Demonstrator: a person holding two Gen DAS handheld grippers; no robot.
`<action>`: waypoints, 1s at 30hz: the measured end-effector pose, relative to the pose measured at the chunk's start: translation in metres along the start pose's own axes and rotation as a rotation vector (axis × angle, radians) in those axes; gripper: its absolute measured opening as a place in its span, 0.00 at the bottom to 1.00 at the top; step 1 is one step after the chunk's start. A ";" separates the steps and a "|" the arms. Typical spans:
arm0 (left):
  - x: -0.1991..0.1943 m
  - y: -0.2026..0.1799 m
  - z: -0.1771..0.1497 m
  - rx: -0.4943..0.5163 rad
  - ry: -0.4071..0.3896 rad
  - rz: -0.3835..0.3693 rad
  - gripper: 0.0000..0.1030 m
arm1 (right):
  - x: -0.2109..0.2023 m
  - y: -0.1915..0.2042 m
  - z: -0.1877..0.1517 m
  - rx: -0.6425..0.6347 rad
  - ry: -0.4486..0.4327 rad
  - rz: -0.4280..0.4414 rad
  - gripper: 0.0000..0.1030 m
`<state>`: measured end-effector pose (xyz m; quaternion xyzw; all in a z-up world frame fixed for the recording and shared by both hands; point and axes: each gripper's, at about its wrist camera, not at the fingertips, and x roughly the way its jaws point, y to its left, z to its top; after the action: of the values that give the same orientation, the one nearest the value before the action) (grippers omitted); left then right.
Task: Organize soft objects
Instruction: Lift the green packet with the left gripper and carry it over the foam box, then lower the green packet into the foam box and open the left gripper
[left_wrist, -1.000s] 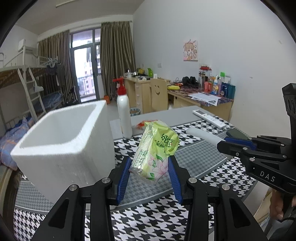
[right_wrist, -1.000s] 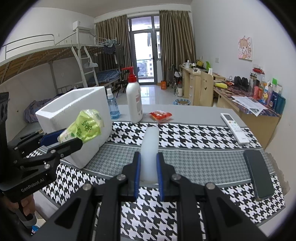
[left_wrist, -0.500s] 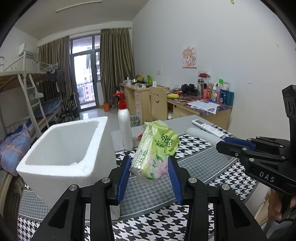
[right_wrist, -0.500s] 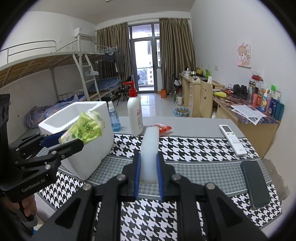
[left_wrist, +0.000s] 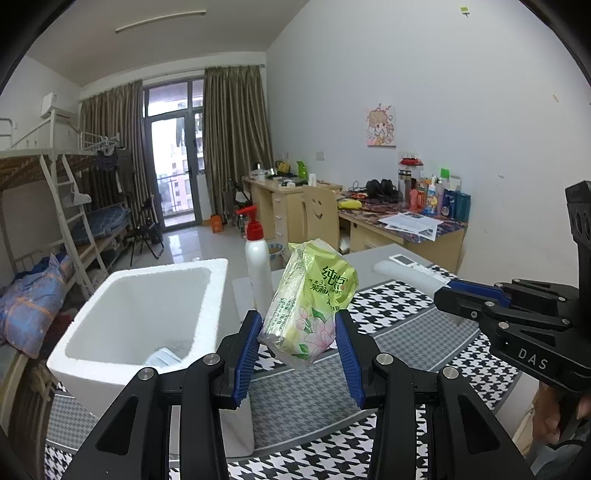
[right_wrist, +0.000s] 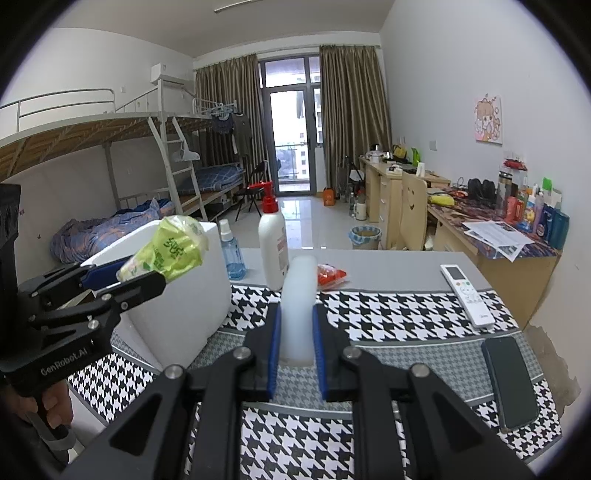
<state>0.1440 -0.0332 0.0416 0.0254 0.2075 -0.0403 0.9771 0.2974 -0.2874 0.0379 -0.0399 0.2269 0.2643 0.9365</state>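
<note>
My left gripper (left_wrist: 298, 334) is shut on a green tissue pack (left_wrist: 312, 301) and holds it in the air, right of the open white foam box (left_wrist: 122, 332). The pack also shows in the right wrist view (right_wrist: 168, 251), level with the box's rim (right_wrist: 207, 229). My right gripper (right_wrist: 295, 345) is shut on a white foam roll (right_wrist: 298, 299) and holds it above the table. The roll also shows in the left wrist view (left_wrist: 406, 273). Something pale lies on the box's floor (left_wrist: 162, 358).
On the houndstooth table cloth (right_wrist: 388, 314) stand a white pump bottle (right_wrist: 272, 240) and a blue spray bottle (right_wrist: 231, 253). A red packet (right_wrist: 330, 275), a white remote (right_wrist: 467, 295) and a black phone (right_wrist: 511, 380) lie to the right.
Both grippers have risen with their loads. The left view now looks down into the foam box, which sits lower in the frame.
</note>
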 end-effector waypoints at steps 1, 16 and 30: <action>0.000 0.001 0.001 -0.001 -0.002 0.001 0.42 | 0.001 0.000 0.001 0.000 -0.002 0.000 0.20; 0.002 0.018 0.016 -0.015 -0.030 0.040 0.42 | 0.009 0.012 0.018 -0.009 -0.030 0.033 0.20; 0.002 0.042 0.024 -0.054 -0.050 0.111 0.42 | 0.017 0.029 0.031 -0.019 -0.041 0.085 0.20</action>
<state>0.1595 0.0066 0.0643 0.0093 0.1825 0.0189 0.9830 0.3079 -0.2485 0.0593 -0.0337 0.2064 0.3066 0.9286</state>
